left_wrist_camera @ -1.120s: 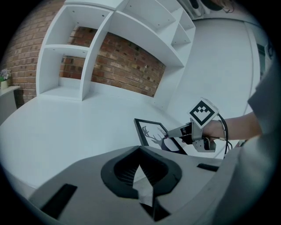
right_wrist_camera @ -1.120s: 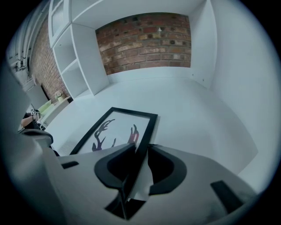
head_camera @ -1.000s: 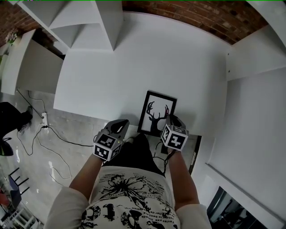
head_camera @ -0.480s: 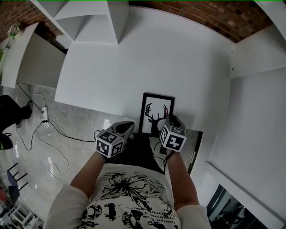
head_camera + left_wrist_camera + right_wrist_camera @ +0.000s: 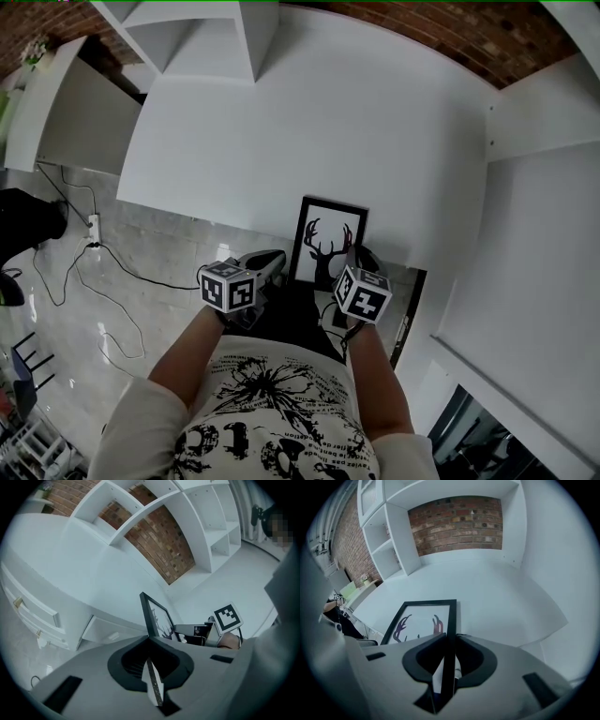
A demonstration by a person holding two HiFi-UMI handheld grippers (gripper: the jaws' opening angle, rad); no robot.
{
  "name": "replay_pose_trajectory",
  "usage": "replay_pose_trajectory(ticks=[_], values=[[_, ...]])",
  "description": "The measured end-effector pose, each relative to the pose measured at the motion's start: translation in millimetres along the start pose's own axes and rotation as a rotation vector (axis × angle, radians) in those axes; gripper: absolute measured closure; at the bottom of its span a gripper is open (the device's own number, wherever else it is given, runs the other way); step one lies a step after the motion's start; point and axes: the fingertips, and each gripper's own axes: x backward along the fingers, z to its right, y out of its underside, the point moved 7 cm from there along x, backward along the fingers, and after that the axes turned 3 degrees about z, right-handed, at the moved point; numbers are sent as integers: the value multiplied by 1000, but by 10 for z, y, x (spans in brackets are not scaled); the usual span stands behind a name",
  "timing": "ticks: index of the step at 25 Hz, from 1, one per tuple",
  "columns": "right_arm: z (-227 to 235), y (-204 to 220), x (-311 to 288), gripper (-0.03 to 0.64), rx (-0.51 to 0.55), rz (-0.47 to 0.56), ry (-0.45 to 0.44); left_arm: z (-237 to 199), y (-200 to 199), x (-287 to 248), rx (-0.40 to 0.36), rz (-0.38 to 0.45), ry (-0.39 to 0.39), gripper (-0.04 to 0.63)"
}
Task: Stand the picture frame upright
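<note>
A black picture frame (image 5: 328, 246) with an antler print sits at the near edge of the white table (image 5: 309, 131). My right gripper (image 5: 354, 261) is shut on the frame's right rail; the right gripper view shows that rail (image 5: 450, 620) running between the jaws of the gripper (image 5: 448, 656). In the left gripper view the frame (image 5: 157, 618) looks tipped up off the tabletop. The left gripper (image 5: 270, 261) hangs just left of the frame at the table's edge. It is apart from the frame, and its jaws are shut on nothing (image 5: 151, 665).
White shelf units (image 5: 202, 37) stand at the table's back left against a brick wall (image 5: 422, 28). A white panel (image 5: 534, 244) bounds the right side. Cables and a power strip (image 5: 92, 246) lie on the floor to the left. Drawers (image 5: 33, 620) sit under the table.
The frame has turned a little squarer to me in the right gripper's hold. The left gripper has drifted slightly right along the table's edge, still shut and empty.
</note>
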Motion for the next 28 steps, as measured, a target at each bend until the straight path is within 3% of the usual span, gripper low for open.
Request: replay_pose_trajectory(ticks=[2,5,12,16,22,28], values=[[-3,32,18,546,-11,-3,-1,1,7,-10,49,15,31,578],[3,57,38,548,-20,-7,-8,45,4,-57,138,34,117,467],[24,59,46,546,-20,-9,-17,20,57,-259,232,-13,235,350],[2,55,43,546,-16,-5,-11,34,13,-347,267,-18,324,361],[-2,50,37,546,-16,-10,-6,-81,-32,-469,334,-24,356,498],[0,49,48,546,-24,-7,-10,-97,-40,-486,369,-58,392,508]])
